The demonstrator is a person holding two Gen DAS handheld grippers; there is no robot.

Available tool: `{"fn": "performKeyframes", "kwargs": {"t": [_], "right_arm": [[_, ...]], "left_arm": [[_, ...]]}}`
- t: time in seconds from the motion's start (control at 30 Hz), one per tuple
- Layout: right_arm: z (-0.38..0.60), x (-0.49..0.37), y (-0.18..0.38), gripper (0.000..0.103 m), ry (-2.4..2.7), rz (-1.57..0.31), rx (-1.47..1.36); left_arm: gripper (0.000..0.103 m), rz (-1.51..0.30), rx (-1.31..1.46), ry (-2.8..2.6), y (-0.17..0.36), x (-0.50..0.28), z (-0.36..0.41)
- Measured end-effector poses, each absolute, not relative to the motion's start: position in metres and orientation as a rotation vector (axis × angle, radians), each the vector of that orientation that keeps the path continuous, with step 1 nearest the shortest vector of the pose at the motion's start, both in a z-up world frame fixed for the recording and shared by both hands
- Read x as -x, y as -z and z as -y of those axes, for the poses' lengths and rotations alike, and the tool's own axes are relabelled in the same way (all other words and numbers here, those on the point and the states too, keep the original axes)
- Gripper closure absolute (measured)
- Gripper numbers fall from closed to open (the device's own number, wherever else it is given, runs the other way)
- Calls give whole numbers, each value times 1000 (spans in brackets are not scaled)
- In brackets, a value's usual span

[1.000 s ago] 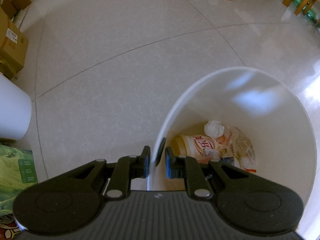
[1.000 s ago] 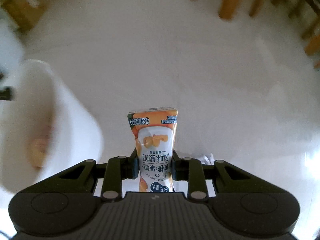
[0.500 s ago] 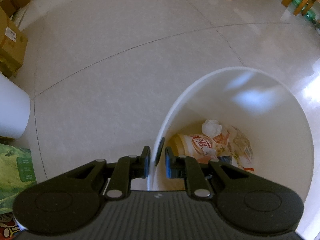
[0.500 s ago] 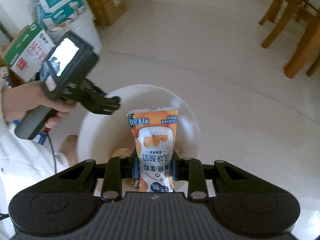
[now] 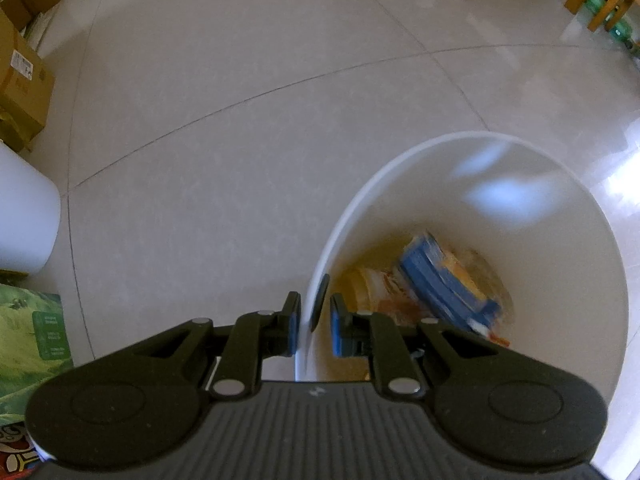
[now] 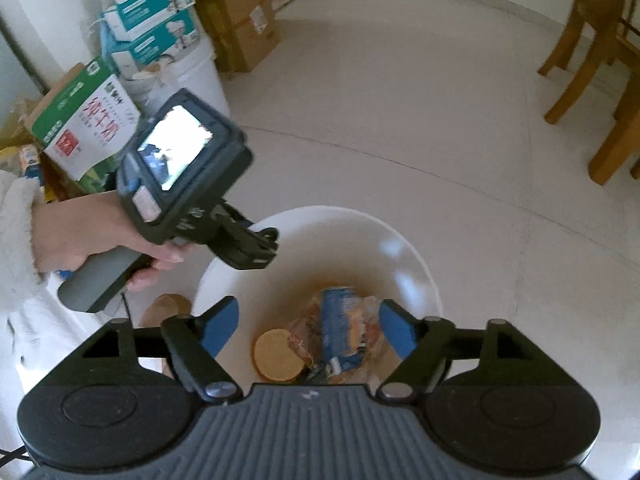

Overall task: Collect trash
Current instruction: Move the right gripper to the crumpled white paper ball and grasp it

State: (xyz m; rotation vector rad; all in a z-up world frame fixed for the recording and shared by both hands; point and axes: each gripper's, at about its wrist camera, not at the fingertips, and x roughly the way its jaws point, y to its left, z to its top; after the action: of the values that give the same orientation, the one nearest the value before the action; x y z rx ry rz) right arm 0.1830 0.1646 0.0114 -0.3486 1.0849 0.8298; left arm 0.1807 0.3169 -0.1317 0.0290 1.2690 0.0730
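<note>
A: On our left, the left gripper [image 5: 312, 322] is pinched onto the rim of the white bin [image 5: 592, 248], one pad [image 5: 294, 326] outside the wall, the other inside. Let's hold that clamp so the bin doesn't tip or slide.

B: Agreed. In the middle, the blue-and-orange drink carton [image 6: 340, 326] is blurred and down inside the bin, on top of the wrappers and beside a round yellow lid [image 6: 278, 354]. We can't tell whether it has settled.

A: And the right gripper [image 6: 310, 330]?

B: Over the bin mouth, jaws opening wide, nothing pressed between the pads; the carton is below them, free.

A: Then we should lift straight up, clear of the rim, before swinging away for the next piece. The green bottles [image 5: 618, 26] by the wooden chair legs [image 5: 596, 4] look like candidates.
</note>
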Motion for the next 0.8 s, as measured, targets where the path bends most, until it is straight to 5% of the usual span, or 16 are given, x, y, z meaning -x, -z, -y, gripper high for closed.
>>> {"fn": "performKeyframes", "kwargs": {"t": [0.43, 0.8], "right_arm": [[-37, -243, 24, 10, -463, -1068, 238], [99, -295, 179, 10, -69, -1262, -51]], "left_arm": [[90, -1266, -32, -71, 133, -179, -318], [90, -1264, -29, -69, 131, -179, -320]]}}
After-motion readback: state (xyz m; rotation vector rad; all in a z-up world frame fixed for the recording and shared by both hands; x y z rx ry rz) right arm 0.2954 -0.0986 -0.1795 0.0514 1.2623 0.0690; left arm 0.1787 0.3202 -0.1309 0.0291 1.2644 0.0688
